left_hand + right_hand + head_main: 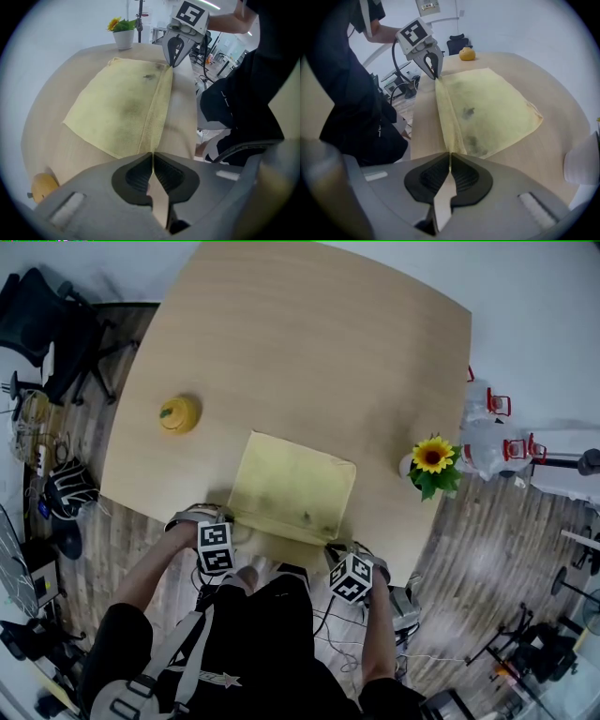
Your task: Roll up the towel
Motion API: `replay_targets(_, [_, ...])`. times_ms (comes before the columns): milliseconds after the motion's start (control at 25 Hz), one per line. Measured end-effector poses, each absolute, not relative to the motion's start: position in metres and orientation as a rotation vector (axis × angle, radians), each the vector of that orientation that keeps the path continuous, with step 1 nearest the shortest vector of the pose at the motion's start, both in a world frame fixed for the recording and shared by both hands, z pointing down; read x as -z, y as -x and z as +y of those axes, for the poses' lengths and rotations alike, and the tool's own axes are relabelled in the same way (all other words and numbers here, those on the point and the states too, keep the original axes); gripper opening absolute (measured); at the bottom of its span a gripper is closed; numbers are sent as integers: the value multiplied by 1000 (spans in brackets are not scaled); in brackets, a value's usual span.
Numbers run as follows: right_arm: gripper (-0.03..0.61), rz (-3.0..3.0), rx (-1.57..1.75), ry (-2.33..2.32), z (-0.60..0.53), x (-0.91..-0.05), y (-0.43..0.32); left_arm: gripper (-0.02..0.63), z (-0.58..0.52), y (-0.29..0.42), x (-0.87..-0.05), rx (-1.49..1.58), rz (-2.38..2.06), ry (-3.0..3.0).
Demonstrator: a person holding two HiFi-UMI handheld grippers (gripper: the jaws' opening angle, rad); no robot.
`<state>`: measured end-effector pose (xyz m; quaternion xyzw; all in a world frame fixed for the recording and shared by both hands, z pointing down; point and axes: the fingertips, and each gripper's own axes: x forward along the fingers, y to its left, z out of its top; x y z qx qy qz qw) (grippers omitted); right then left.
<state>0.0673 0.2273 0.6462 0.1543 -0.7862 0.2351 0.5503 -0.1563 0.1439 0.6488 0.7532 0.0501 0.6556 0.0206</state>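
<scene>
- Leftmost, a yellow fruit (pixel 178 413) with a green stem sits on the wooden table (pixel 309 324), well apart from the towel (pixel 293 486).
- Left gripper (pixel 152 155): points down at the table's near edge. Its jaws are closed on the towel's near-left corner, with the cloth pinched thin between the pads.
- Towel: pale yellow with dark smudges. It lies spread flat close to the table's near edge, between the fruit and the sunflower (pixel 433 456). Its near hem forms a narrow strip stretched straight from one gripper to the other, and the far corners rest on the wood.
- Right gripper (pixel 450 154): tilts steeply down at the near edge. Its jaws are closed on the towel's near-right corner, and the hem runs in between the pads.
- Sunflower: stands in a white pot at the table's right edge, near the towel but not touching it.
- Person (pixel 253 643): in dark clothes at the table's near side, one hand on each gripper.
</scene>
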Motion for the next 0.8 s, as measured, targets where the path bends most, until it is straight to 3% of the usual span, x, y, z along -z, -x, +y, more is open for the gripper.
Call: replay_targets(800, [17, -1881, -839, -225, 240, -630, -60, 25, 160, 154, -639, -2015, 301, -2199])
